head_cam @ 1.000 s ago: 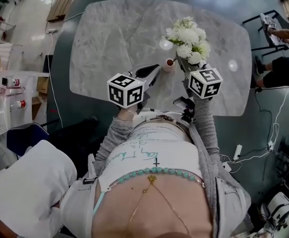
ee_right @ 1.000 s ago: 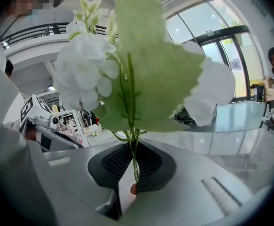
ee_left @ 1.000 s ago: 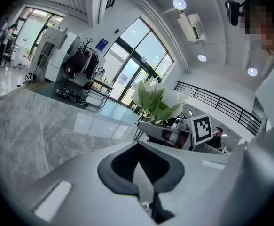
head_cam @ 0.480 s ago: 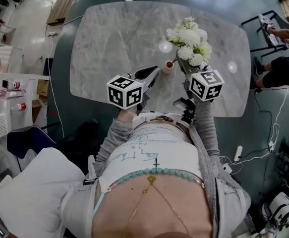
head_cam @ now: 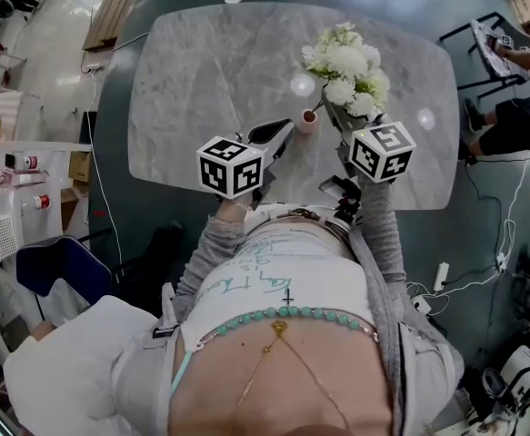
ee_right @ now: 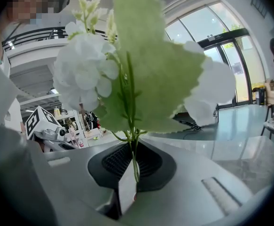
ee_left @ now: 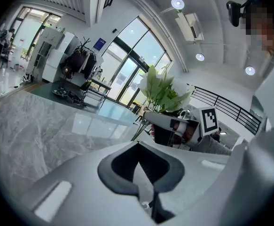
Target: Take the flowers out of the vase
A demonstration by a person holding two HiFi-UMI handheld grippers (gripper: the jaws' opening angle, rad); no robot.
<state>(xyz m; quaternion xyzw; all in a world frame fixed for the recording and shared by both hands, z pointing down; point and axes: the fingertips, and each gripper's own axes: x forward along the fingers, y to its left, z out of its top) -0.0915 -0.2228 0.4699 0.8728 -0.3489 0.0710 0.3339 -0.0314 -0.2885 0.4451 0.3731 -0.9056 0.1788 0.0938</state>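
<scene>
White flowers (head_cam: pixel 346 69), just up and right of the vase (head_cam: pixel 310 119), have their stems pinched between the jaws of the right gripper (ee_right: pixel 132 173), apparently for lifting out; the left gripper (head_cam: pixel 278 133), jaws together and empty, sits beside the vase, perhaps steadying it.

Your grey marbled tabletop (head_cam: pixel 201 80) stands on a dark floor (head_cam: pixel 483 25) — white cables (head_cam: pixel 469 284) trail across it by a power strip (head_cam: pixel 437 277) at your right. At your left are a blue chair (head_cam: pixel 55 262) and a white bundle (head_cam: pixel 65 371) just beside it — beyond the tabletop, tall windows (ee_left: pixel 137 55).
</scene>
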